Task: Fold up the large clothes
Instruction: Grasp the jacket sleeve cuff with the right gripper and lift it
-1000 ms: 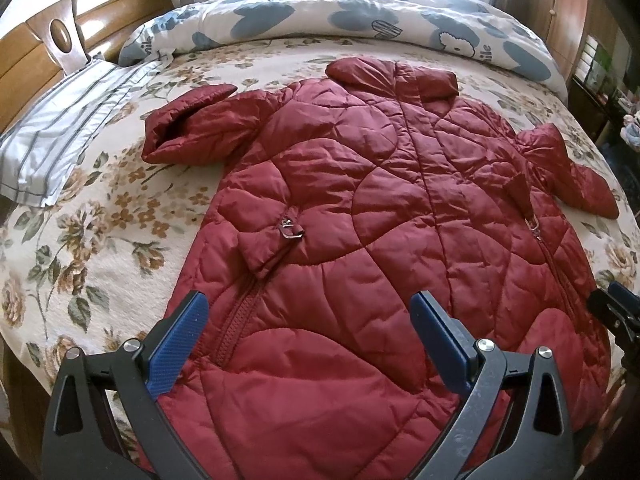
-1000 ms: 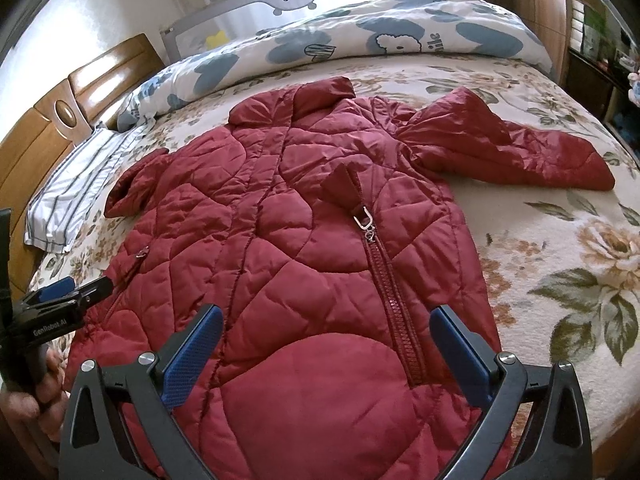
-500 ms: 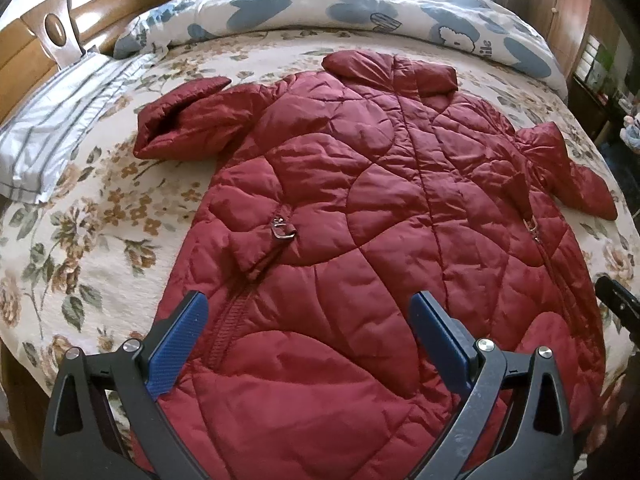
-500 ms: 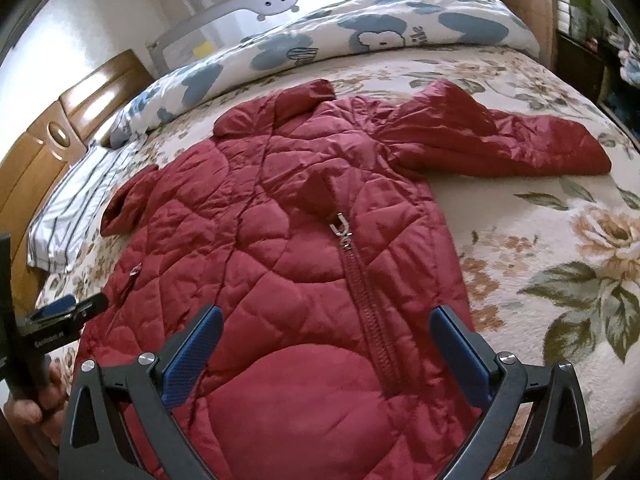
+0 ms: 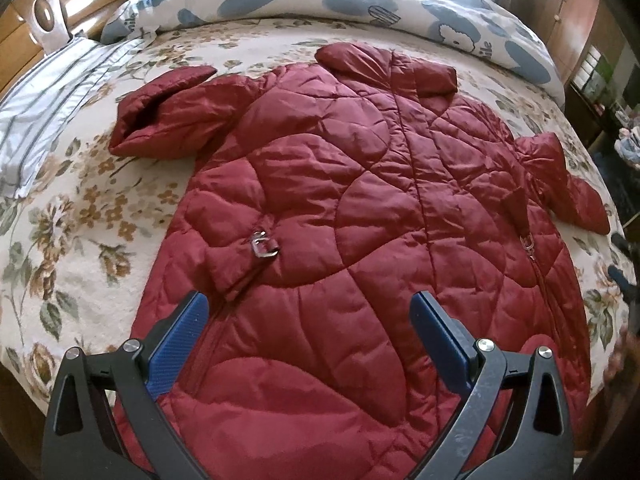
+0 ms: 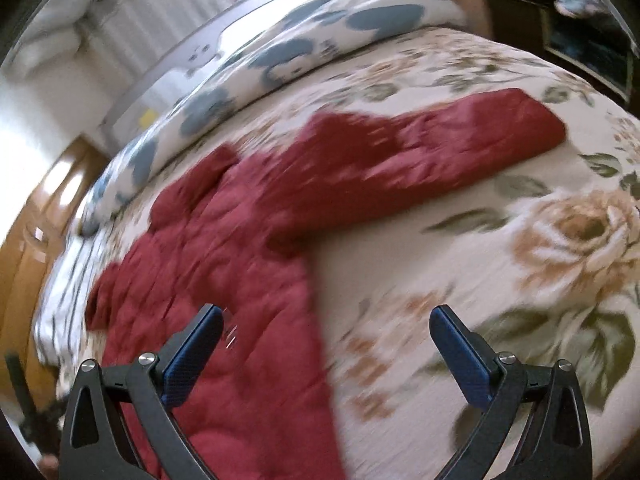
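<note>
Your right tool (image 6: 326,344), jaws spread and empty, sat nearest the coat's (image 5: 360,240) right sleeve (image 6: 420,152), which stretched away to its right across the bed (image 6: 460,280); your left tool (image 5: 308,340) was likewise open.

Bare floral bedspread (image 6: 460,264) right of the red coat (image 5: 360,240) lies open — rolled duvet (image 5: 360,0) bounds the far edge.

Ahead of the claw spreads a bed under a cream floral bedspread (image 5: 72,216), a blue-and-white duvet (image 5: 360,4) rolled along its far edge, a wooden headboard (image 5: 28,28) far left, wooden cabinets (image 5: 576,20) far right, bright daylight beyond
</note>
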`<state>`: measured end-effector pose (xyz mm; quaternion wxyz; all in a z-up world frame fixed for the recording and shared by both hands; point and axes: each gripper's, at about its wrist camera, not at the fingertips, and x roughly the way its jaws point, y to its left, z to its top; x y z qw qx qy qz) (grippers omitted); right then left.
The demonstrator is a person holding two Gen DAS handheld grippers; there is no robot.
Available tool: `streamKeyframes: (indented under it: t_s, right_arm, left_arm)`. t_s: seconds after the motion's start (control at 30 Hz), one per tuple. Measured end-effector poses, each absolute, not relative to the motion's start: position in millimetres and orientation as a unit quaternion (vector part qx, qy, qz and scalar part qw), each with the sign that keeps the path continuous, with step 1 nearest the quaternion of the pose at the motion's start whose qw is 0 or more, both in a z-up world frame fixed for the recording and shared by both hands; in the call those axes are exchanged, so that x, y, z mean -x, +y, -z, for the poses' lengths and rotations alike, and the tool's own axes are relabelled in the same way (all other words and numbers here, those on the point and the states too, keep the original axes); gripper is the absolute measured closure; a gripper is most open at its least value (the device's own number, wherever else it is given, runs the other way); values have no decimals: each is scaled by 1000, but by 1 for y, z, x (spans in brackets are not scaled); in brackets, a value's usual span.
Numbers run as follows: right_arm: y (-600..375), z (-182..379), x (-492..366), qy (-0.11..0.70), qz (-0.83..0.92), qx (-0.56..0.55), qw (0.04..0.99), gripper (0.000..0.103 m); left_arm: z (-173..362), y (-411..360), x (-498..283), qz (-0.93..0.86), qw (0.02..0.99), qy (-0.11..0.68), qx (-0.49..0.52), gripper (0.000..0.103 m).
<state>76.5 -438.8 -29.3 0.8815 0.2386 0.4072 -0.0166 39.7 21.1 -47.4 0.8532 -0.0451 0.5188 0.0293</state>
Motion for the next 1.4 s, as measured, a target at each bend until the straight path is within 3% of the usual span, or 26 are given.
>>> streamKeyframes:
  t_s: [0.1,0.2,0.4,0.47,0.57,0.6,0.67,0.87,1.17,1.4]
  right_arm:
    - [-485,39,-93,391,56,-275,876,6]
    - [-529,50,-109,372,88,-320,867,20]
    - [-600,84,-141,343,138,-394,841,26]
    - [-616,96,-152,335,144,-416,833,35]
    - [-625,97,-164,315,140,-420,839,40]
    - [-626,97,-166,313,138,-419,841,46]
    - [-625,95,-173,319,135,-413,842,84]
    - [-595,63,-168,294,77,-378,874,94]
    - [-485,-8,-166,287,-68,-289,911,96]
    - [-372,-29,-184,306,-192,-249,899,97]
  left_arm:
    - [49,16,-46,-25,853,520,41,1]
    - [52,13,-52,-25,853,520,36,1]
    - [63,11,-61,-27,846,531,36,1]
    - [66,11,-63,-29,844,535,35,1]
    - [71,12,-65,-33,841,540,35,1]
    - [72,12,-66,-33,840,541,35,1]
    - [73,12,-67,-33,839,542,36,1]
    - [74,13,-67,-28,839,542,41,1]
    - [75,29,-65,-12,833,547,84,1]
    - [64,46,-62,0,841,529,110,1]
